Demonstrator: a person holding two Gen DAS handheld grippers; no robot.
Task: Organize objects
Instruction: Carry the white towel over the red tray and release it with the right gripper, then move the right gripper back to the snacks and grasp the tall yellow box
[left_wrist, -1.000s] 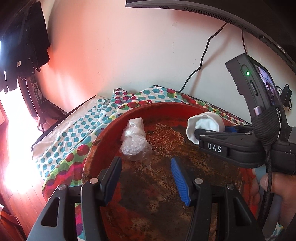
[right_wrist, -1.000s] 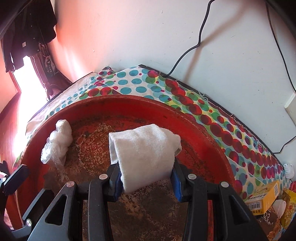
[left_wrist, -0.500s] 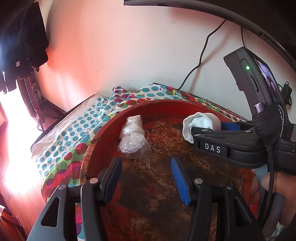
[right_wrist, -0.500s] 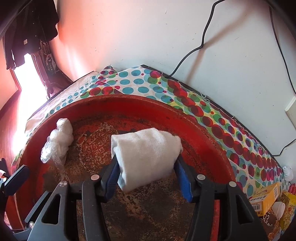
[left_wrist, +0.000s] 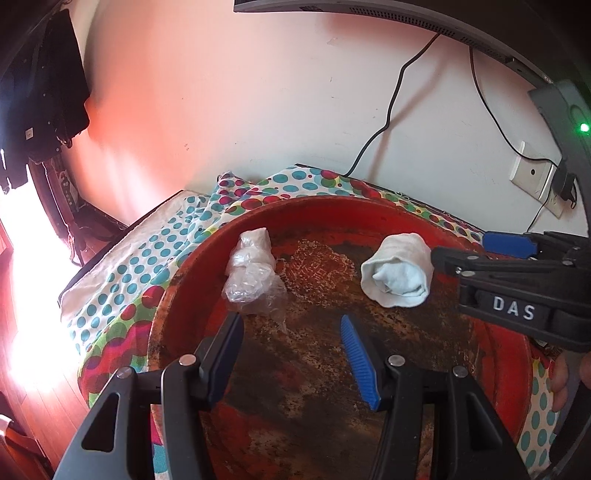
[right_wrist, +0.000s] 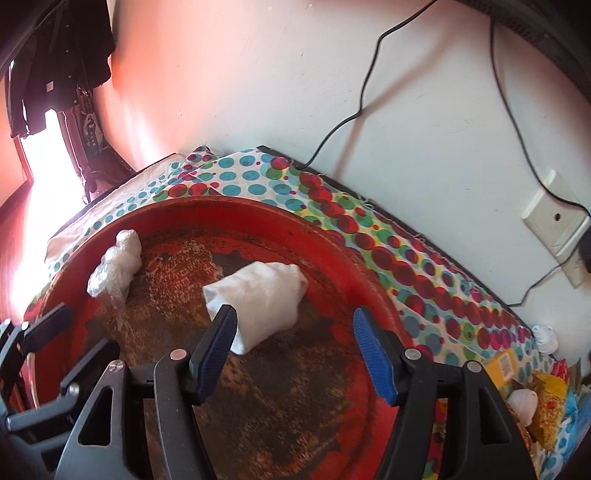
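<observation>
A rolled white cloth (right_wrist: 258, 299) lies on the worn floor of a big red tray (right_wrist: 325, 240); it also shows in the left wrist view (left_wrist: 397, 275). A crumpled clear plastic bag (left_wrist: 251, 277) lies at the tray's left side, also in the right wrist view (right_wrist: 114, 266). My right gripper (right_wrist: 295, 343) is open, the cloth just ahead of its left finger and free of it. My left gripper (left_wrist: 291, 345) is open and empty over the tray (left_wrist: 332, 210), just behind the plastic bag. The right gripper (left_wrist: 458, 251) shows at the right in the left wrist view.
The tray sits on a polka-dot tablecloth (right_wrist: 388, 251) against a white wall with a black cable (right_wrist: 351, 114) and a socket (right_wrist: 554, 221). Snack packets and a yellow box (right_wrist: 532, 398) lie at the far right. Dark clothes (left_wrist: 40, 103) hang at the left.
My right gripper has opened and let the rolled cloth down onto the tray, then drawn back to the right. My left gripper has stayed open over the tray.
</observation>
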